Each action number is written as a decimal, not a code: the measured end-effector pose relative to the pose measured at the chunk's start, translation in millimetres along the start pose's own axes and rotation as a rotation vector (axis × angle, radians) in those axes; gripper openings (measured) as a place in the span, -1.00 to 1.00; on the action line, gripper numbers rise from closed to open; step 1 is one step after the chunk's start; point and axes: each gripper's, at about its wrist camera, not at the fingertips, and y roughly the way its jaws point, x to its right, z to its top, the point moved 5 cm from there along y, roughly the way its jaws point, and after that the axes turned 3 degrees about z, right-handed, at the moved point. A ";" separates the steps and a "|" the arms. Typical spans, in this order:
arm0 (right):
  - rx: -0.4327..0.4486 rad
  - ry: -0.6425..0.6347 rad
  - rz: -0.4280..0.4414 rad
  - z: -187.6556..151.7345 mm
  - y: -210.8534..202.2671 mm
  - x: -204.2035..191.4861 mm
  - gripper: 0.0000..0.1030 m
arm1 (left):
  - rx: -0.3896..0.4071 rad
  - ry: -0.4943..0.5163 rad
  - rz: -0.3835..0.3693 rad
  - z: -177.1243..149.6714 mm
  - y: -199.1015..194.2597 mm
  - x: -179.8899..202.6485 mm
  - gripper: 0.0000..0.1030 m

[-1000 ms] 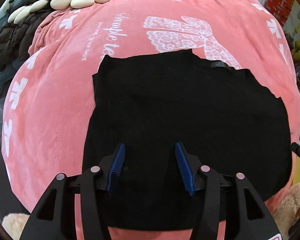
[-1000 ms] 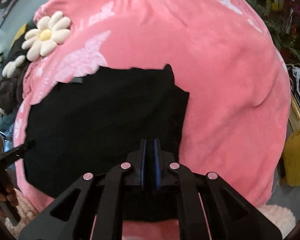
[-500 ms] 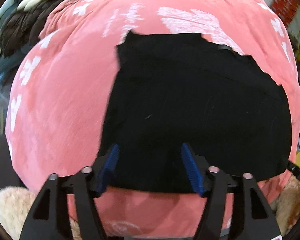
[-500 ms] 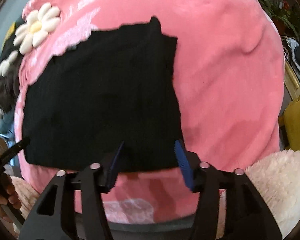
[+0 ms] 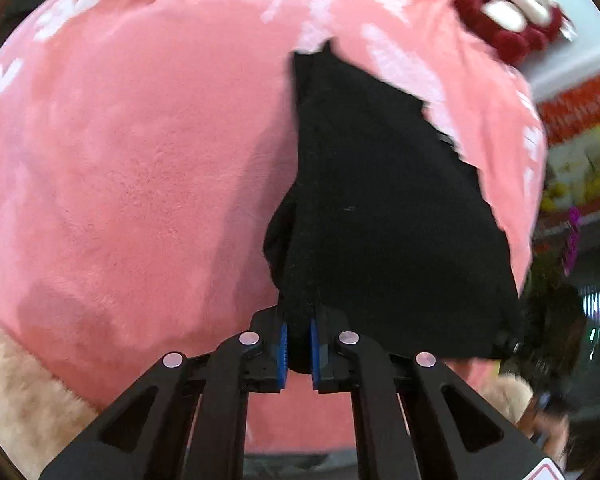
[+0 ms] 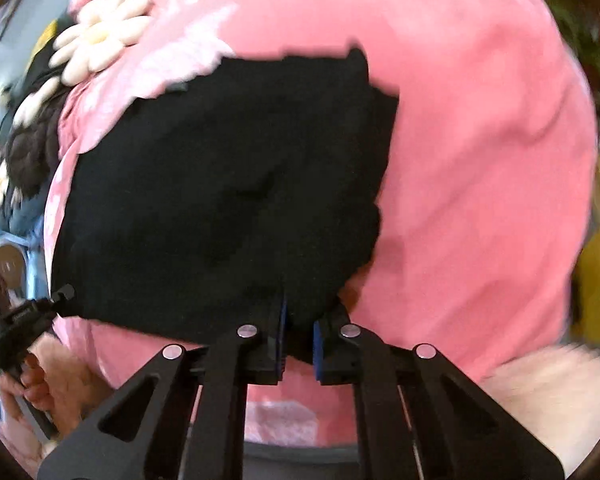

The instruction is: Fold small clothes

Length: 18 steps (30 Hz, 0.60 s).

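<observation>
Black knit garment (image 5: 380, 208) lies on a pink plush blanket (image 5: 140, 140) whose white printed lettering is too blurred to read. The left gripper (image 5: 299, 344) and the right gripper (image 6: 299, 340) each pinch its near hem, jaws closing on the cloth.

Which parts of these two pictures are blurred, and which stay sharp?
Left wrist view: red plush toy and right-hand background smeared; left tongs sharp. Right wrist view: daisy cushion and edges blurred; right tongs sharp; black garment shows no detail.
</observation>
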 end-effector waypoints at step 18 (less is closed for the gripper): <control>-0.027 0.027 -0.146 -0.1 56.2 0.6 -0.73 | 0.076 0.200 0.357 3.6 8.8 25.3 0.09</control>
